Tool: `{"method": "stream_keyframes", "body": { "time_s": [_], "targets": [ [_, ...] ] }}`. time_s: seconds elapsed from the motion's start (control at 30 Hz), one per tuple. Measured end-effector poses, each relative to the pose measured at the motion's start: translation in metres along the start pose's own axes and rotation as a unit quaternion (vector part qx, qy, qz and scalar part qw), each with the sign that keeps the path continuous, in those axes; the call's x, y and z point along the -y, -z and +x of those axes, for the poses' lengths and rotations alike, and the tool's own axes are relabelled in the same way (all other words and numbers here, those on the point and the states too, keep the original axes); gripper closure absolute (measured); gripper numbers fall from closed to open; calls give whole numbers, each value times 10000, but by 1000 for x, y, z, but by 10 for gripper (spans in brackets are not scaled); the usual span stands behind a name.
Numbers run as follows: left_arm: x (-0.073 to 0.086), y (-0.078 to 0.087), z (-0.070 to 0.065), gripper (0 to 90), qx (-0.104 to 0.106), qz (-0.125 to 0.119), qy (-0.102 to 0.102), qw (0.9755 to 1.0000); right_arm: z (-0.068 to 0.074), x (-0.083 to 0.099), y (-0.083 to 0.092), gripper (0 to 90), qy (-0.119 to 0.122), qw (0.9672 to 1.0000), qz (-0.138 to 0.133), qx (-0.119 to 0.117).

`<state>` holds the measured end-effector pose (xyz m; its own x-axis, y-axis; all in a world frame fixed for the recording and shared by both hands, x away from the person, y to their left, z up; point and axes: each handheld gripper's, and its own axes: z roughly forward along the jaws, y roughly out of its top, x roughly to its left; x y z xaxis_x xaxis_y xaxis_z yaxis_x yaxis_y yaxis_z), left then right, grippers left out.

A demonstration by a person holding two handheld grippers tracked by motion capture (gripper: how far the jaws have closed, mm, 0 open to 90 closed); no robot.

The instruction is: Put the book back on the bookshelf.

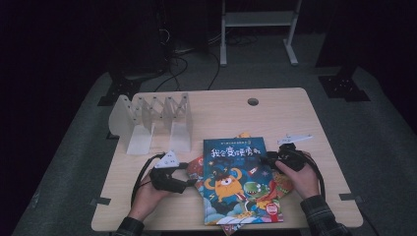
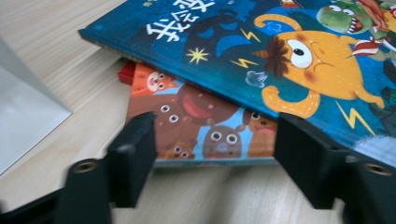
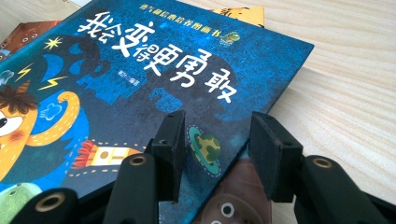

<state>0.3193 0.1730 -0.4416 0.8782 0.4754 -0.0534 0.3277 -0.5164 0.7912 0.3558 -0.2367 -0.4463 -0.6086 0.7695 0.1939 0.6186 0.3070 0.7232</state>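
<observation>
A blue picture book (image 1: 241, 179) with an orange monster on its cover lies on top of a small pile at the front of the table. Under it a book with brown monsters (image 2: 196, 126) sticks out at the left. My left gripper (image 1: 189, 183) lies at the pile's left edge. In the left gripper view its jaws (image 2: 212, 158) stand apart around the lower book's edge, without pressing on it. My right gripper (image 1: 269, 158) is at the blue book's right edge. Its jaws (image 3: 217, 144) straddle that edge (image 3: 243, 144) with a gap on each side.
A white accordion-style rack (image 1: 152, 118) stands at the back left of the wooden table (image 1: 275, 113). A small white piece (image 1: 295, 138) lies just beyond my right gripper. A round hole (image 1: 253, 102) sits near the table's far edge.
</observation>
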Motion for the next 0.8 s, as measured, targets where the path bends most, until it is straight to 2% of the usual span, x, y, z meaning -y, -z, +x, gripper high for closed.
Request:
{"method": "stream_keyframes", "body": {
  "time_s": [0.2,0.33,0.47,0.5,0.57,0.67,0.8],
  "targets": [
    [-7,-11,-2,371,163,81,-20,9998,-2,-3,-1,575,46,10000,58,-1],
    [-13,-22,-6,393,397,198,-114,9990,-2,-6,-4,580,103,9999,74,-15],
    [-14,-22,-6,409,502,177,-89,9985,-2,-8,-5,578,112,9999,100,-15],
    [-15,-24,-8,409,618,213,-94,9978,-2,-10,-7,578,142,9998,110,-33],
    [-16,-26,-12,403,698,215,-121,9973,-1,-12,-9,577,149,9998,118,-57],
    [-17,-25,-14,387,658,260,-214,9973,0,-14,-11,573,177,9997,136,-46],
    [-15,-25,-16,374,650,237,-204,9974,0,-16,-12,572,184,9997,171,-64]
  ]
}}
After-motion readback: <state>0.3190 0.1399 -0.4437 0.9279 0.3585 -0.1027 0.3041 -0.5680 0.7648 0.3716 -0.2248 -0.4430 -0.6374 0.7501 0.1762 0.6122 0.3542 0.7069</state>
